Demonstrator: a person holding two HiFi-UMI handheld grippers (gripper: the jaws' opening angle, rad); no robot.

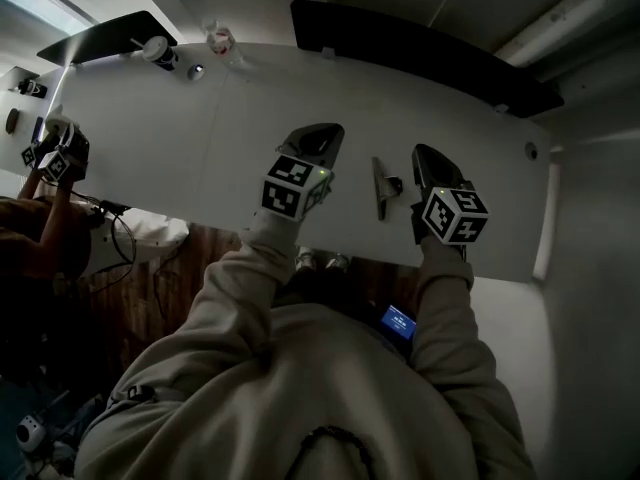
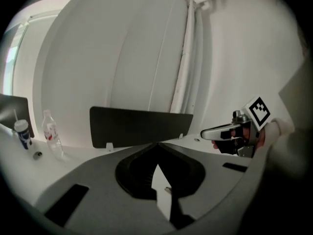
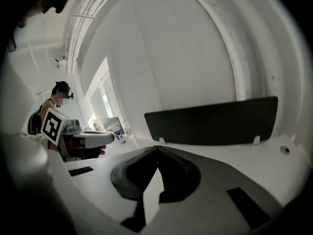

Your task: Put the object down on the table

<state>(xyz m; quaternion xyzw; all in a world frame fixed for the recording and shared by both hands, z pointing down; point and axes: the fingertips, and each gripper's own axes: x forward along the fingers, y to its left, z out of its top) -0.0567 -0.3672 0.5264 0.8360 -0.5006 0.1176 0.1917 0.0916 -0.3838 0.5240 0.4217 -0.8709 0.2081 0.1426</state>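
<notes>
In front of both sets of jaws the white table [image 1: 150, 148] is open, up to the dark panel [image 1: 420, 43]. A small metal object [image 1: 383, 188] lies between them. A bottle [image 1: 220, 40] stands far left.

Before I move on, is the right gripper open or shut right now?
Shut. In its own view the right gripper shows its jaw tips touching, with nothing between them.
</notes>
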